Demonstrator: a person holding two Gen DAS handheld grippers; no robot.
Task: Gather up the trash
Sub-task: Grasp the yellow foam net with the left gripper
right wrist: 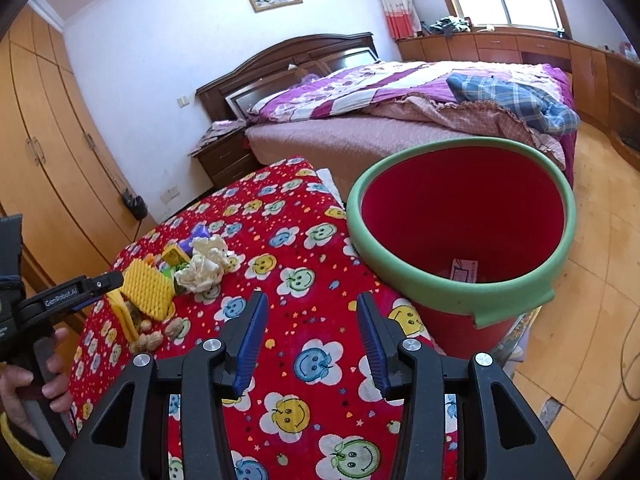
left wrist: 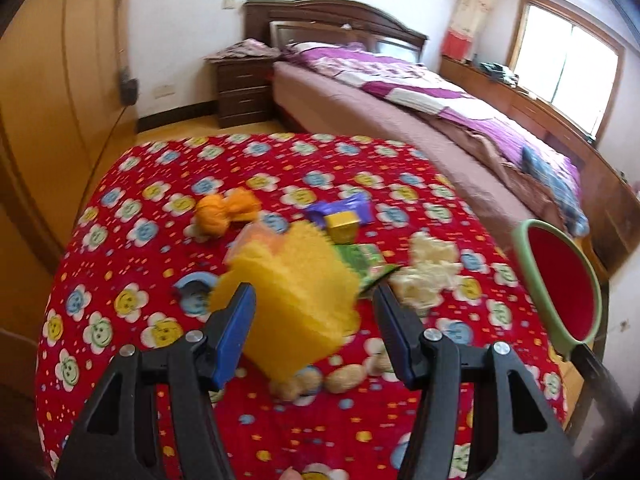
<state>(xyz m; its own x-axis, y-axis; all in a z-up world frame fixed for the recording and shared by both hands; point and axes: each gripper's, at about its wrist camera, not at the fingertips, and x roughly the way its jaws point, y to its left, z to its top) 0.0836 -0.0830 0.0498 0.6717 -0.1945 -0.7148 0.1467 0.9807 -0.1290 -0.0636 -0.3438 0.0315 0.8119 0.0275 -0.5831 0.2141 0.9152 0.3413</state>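
Note:
Trash lies on the red smiley-flower tablecloth [left wrist: 132, 216]. A yellow foam net [left wrist: 296, 296] stands tilted between the jaws of my left gripper [left wrist: 314, 292]. The left pad is at its edge and the right pad is apart from it, so the gripper is open. From the right wrist, the left gripper [right wrist: 106, 282] has its tip at the foam net [right wrist: 148, 292]. Around it are a crumpled white tissue [left wrist: 424, 272], a green wrapper [left wrist: 360, 258], a small yellow box [left wrist: 340, 226], a purple wrapper [left wrist: 348, 208], an orange scrap [left wrist: 226, 212] and peanut shells [left wrist: 340, 380]. My right gripper [right wrist: 312, 304] is open over bare cloth.
A red bin with a green rim [right wrist: 400, 268] stands off the table's right edge, a paper slip at its bottom; its rim [left wrist: 524, 264] also shows at the right of the left wrist view. A bed [right wrist: 360, 136], a nightstand [left wrist: 240, 92] and wardrobes [right wrist: 48, 152] surround the table. A hand [right wrist: 24, 380] holds the left gripper.

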